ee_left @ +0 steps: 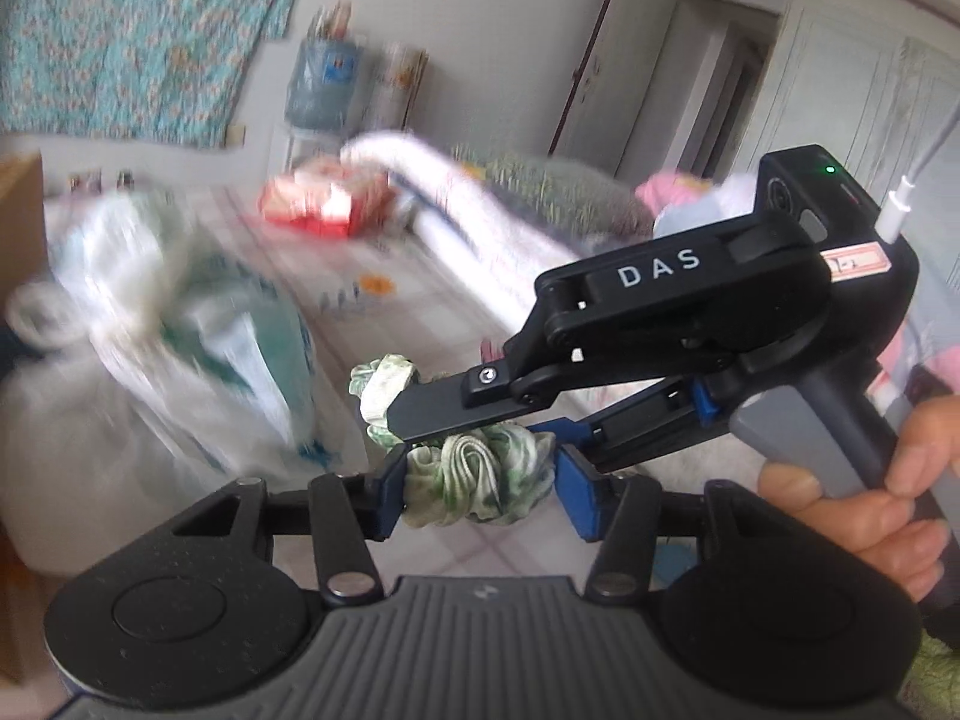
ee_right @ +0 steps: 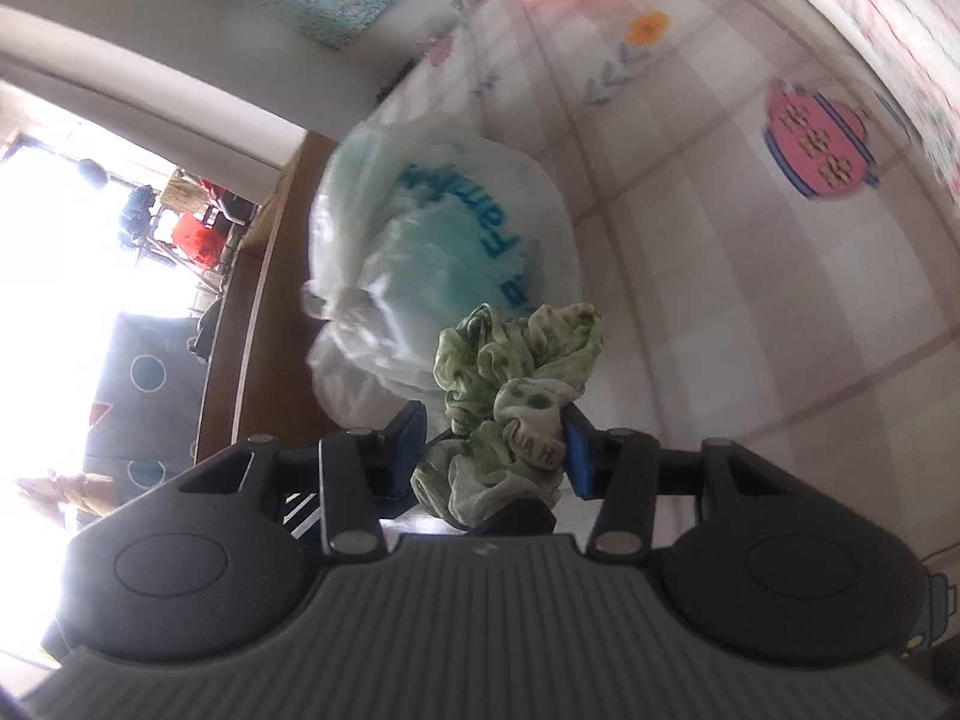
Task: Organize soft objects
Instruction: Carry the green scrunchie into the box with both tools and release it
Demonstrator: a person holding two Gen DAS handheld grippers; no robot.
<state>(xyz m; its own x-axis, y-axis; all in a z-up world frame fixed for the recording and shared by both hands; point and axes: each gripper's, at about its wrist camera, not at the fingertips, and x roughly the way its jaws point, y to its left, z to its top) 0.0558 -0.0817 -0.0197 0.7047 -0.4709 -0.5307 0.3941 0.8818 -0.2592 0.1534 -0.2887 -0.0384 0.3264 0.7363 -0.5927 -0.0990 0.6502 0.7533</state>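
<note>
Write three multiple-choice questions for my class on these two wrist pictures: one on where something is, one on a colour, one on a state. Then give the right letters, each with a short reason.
1. Where is the white plastic bag with blue print?
A. on the checked cloth, beyond the grippers
B. hanging on the door
C. on the floor by the window

2. What colour is the scrunchie?
A. red and black
B. green and white
C. plain blue

3. How is the scrunchie held?
A. it lies free on the cloth
B. one gripper alone holds it
C. both grippers clamp it

Key:
1 A: the bag sits on the checked cloth past the fingers.
2 B: its crumpled fabric is white with green blotches.
3 C: the left gripper pinches one part, and the right gripper bites another.
</note>
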